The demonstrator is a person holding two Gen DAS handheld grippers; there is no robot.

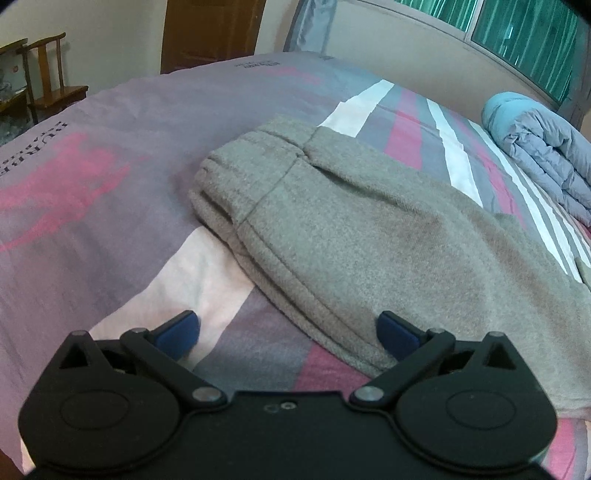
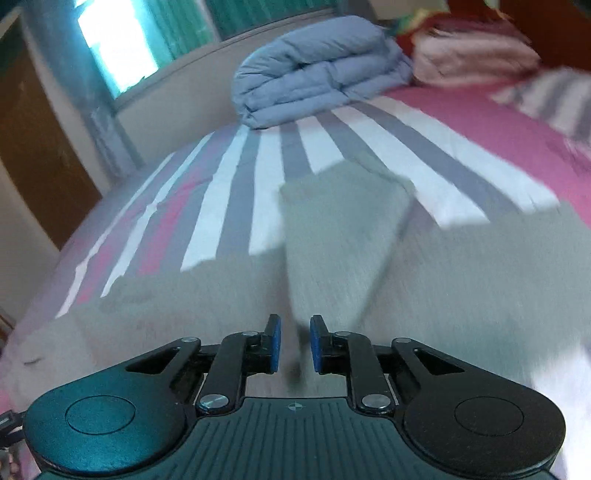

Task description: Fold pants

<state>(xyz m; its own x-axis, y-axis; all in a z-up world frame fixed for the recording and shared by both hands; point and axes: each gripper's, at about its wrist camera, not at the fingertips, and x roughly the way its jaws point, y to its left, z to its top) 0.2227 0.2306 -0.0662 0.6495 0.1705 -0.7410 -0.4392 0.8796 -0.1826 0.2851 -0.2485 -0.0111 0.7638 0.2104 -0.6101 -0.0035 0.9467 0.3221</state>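
Grey sweatpants (image 1: 369,229) lie flat on the bed, waistband toward the far left, legs running to the right. My left gripper (image 1: 288,332) is wide open and empty, low over the near hem edge of the pants, its right pad (image 1: 397,332) over the cloth. In the right wrist view the grey pants (image 2: 332,258) fill the lower half, with a folded flap pointing away. My right gripper (image 2: 294,343) has its blue pads a narrow gap apart, just above the fabric. The view is blurred and I cannot see cloth between the pads.
The bed has a pink, grey and white striped cover (image 1: 110,184). A folded blue quilt (image 2: 317,70) lies near the window wall, also seen in the left wrist view (image 1: 535,147). Pink bedding (image 2: 476,55) sits at the head. A wooden chair (image 1: 48,81) and a door (image 1: 210,33) stand beyond the bed.
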